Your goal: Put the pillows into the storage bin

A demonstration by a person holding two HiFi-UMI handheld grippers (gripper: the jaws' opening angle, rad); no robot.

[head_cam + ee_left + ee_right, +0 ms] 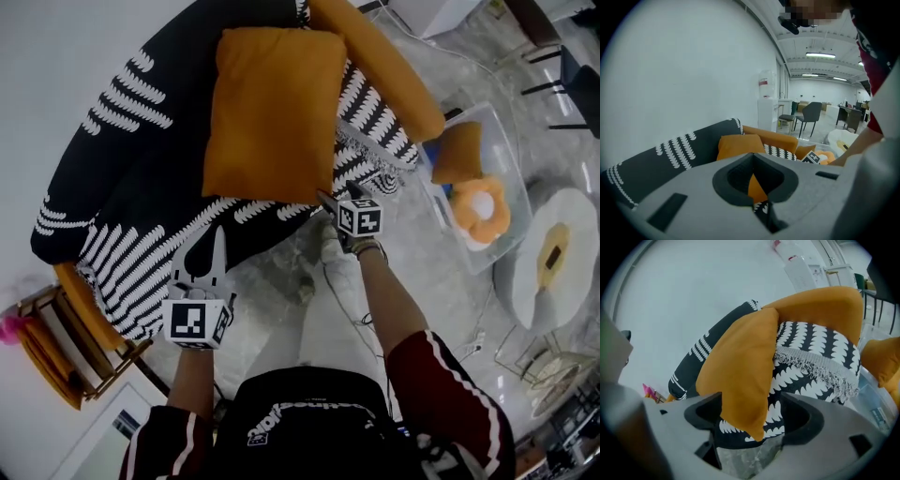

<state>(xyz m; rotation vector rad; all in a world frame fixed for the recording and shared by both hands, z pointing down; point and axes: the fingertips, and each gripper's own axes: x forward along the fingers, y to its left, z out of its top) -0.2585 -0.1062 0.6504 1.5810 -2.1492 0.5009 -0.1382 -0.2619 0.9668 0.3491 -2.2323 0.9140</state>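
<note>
**Entry: orange pillow, front-right corner at the right tool**

Rectangular orange fabric pillow (272, 112): lies on the tabletop (281, 220) (a sofa seat under a black-and-white throw (131, 178)), long axis from back edge to front edge. Its front-right corner sits between the spread jaws of the right tool (328, 201), not yet pinched. Left tool (217, 234): jaws pressed together, empty, farther off at the front edge. Clear plastic storage bin (502, 141): beyond the right edge.

Sofa (384, 66): top cut by head view's edge. Large pillow (739, 145): lower part hidden behind left gripper (752, 157). Storage bin (877, 401), small pillow (881, 359): cut by right gripper view's right edge. Round item (480, 211) in bin: too blurred to identify.
</note>
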